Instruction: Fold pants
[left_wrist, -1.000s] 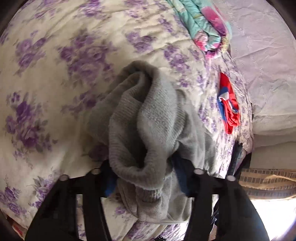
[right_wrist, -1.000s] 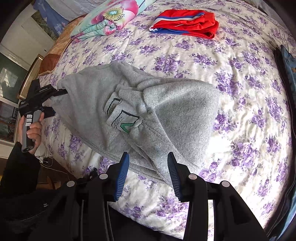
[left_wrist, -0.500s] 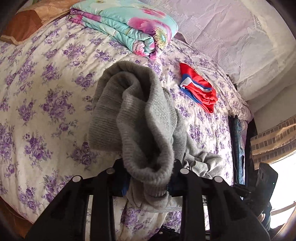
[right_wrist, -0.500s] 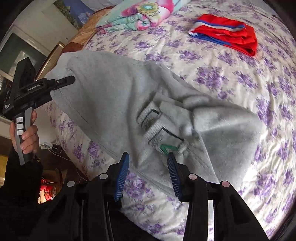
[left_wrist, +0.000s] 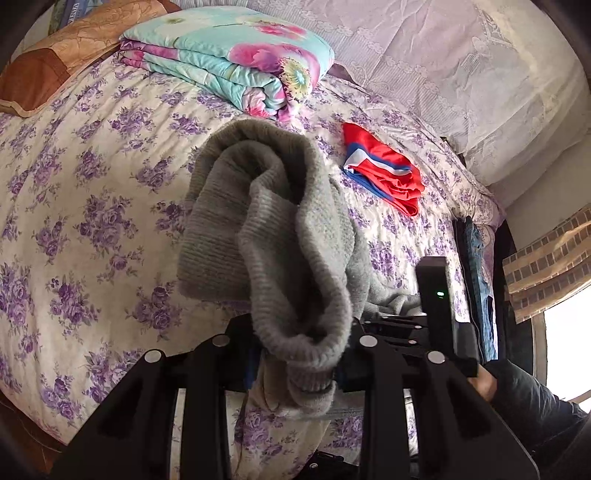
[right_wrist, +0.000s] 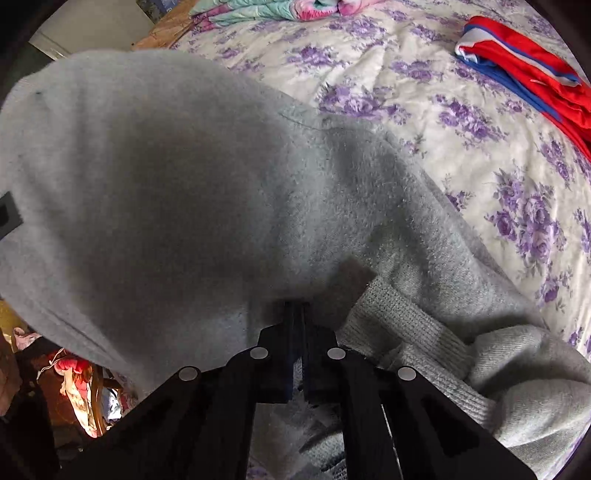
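Note:
The grey sweatpants (left_wrist: 280, 236) hang bunched over the bed; their ribbed waistband or cuff sticks up in front of the left wrist camera. My left gripper (left_wrist: 295, 365) is shut on that ribbed edge. In the right wrist view the grey sweatpants (right_wrist: 177, 177) fill most of the frame. My right gripper (right_wrist: 297, 317) is shut on a fold of the grey fabric, its blue pads pressed together. A ribbed part lies at the lower right. The right gripper's body (left_wrist: 434, 295) shows in the left wrist view beside the pants.
The bed has a white quilt with purple flowers (left_wrist: 92, 206). A folded turquoise floral blanket (left_wrist: 236, 62) lies at its far end, a folded red and blue garment (left_wrist: 388, 177) to the right, dark jeans (left_wrist: 476, 251) at the bed's right edge. A brown pillow (left_wrist: 44, 66) lies far left.
My right gripper has closed on the grey fabric; it was open half a second ago. The left gripper has lifted and tilted up, so the far end of the bed shows.

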